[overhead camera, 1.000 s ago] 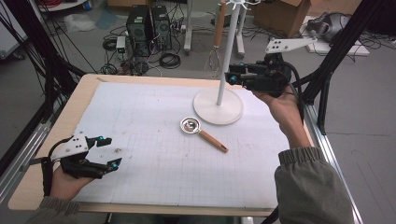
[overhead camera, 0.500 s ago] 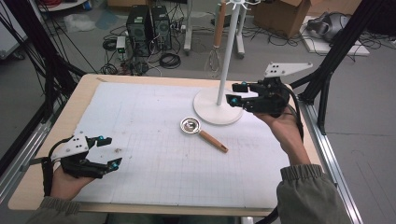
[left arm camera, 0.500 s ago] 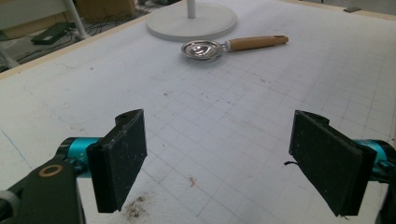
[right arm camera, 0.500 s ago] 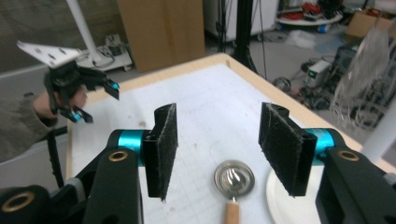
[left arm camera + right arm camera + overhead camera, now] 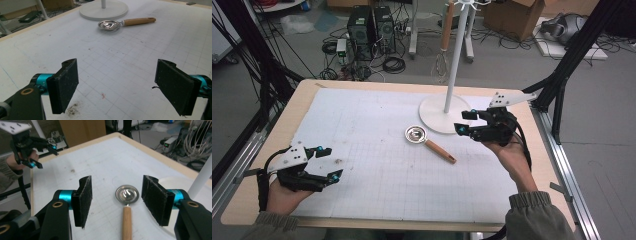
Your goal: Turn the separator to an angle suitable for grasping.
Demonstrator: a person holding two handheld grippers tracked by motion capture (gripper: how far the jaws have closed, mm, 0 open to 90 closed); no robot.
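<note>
A small metal strainer with a wooden handle (image 5: 430,142) lies on the white gridded mat (image 5: 377,165), just left of the white stand's round base (image 5: 439,114). My right gripper (image 5: 463,121) hovers open over the base's right side, above the handle's far end. In the right gripper view the strainer (image 5: 127,195) lies between the two open pads (image 5: 83,200), handle pointing toward the camera. My left gripper (image 5: 328,162) rests open at the mat's front left, far from the strainer (image 5: 117,23). Nothing sits between its pads (image 5: 65,85).
The white stand's pole (image 5: 457,55) rises from the base, with a whisk (image 5: 442,47) hanging behind it. The wooden table edge (image 5: 262,165) frames the mat. Computers, cables and boxes lie on the floor beyond.
My right gripper has come down and toward the near side, from beside the stand's pole to just above the base's right edge. The left gripper has stayed put.
</note>
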